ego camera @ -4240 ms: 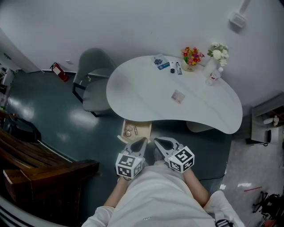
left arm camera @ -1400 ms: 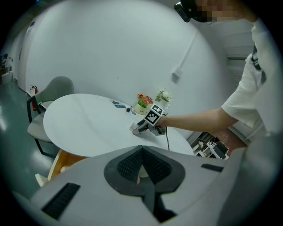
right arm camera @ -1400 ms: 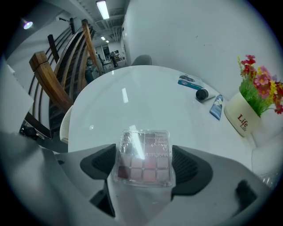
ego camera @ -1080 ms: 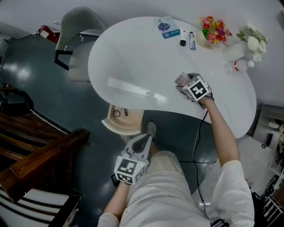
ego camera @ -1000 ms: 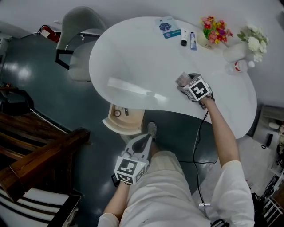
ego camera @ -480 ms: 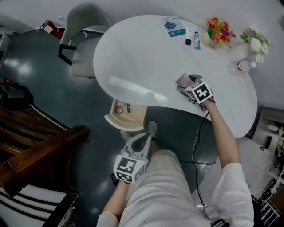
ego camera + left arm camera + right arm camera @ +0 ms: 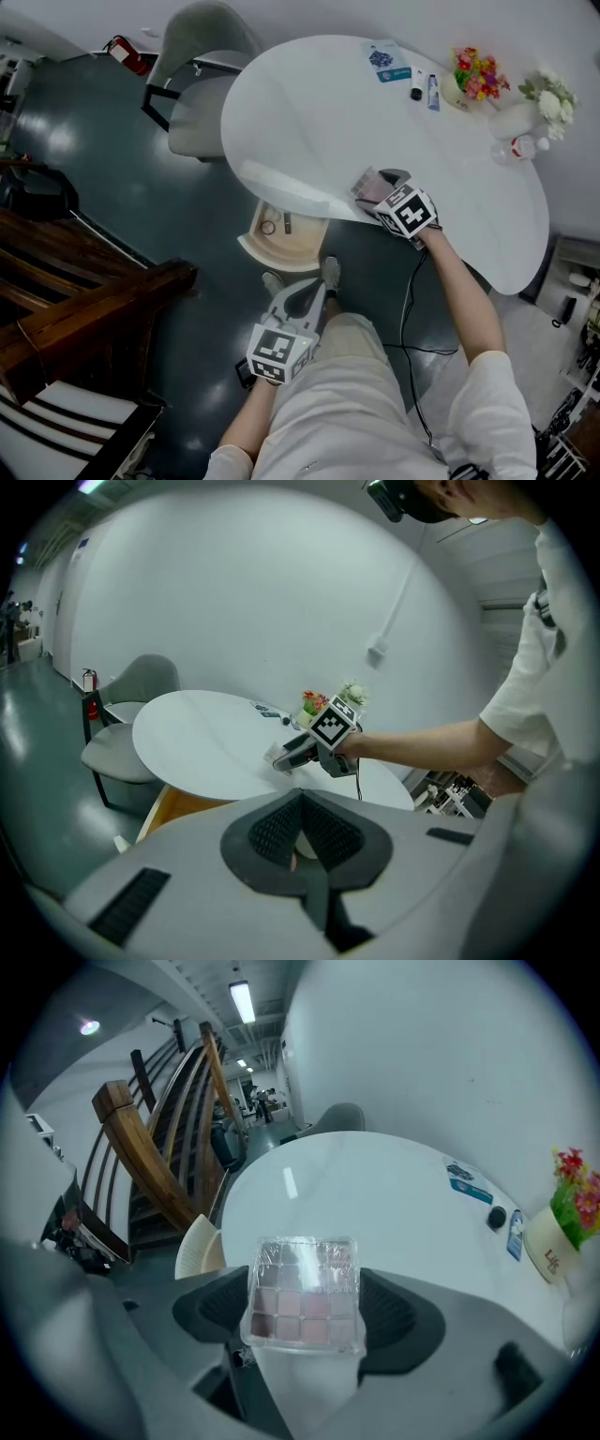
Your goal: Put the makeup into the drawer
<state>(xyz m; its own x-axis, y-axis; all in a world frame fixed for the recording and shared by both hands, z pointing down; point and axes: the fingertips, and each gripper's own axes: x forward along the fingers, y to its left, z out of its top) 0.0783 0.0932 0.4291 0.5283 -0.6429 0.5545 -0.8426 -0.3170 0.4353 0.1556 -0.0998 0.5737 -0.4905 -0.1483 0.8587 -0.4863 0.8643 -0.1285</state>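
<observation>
My right gripper (image 7: 379, 193) is shut on a clear-cased eyeshadow palette (image 7: 305, 1290) with pink and brown pans. It holds the palette (image 7: 367, 185) just above the near edge of the white table (image 7: 309, 103), to the right of the open wooden drawer (image 7: 298, 250). The drawer sticks out from under the table and holds a round item (image 7: 268, 226) and a small stick (image 7: 287, 223). My left gripper (image 7: 313, 290) hangs low by the person's legs, shut with nothing in it. The left gripper view shows the right gripper (image 7: 298, 751) over the table (image 7: 202, 747).
At the table's far end lie a blue packet (image 7: 386, 61), a black-capped jar (image 7: 415, 92), a tube (image 7: 433, 91), a flower pot (image 7: 476, 80), white flowers (image 7: 547, 98) and a bottle (image 7: 520, 148). A grey chair (image 7: 202, 94) stands left; a wooden stair rail (image 7: 84, 309) runs nearer left.
The right gripper, shut on the palette, has come from the middle of the table to its near edge, closer to the drawer. The left gripper has stayed low.
</observation>
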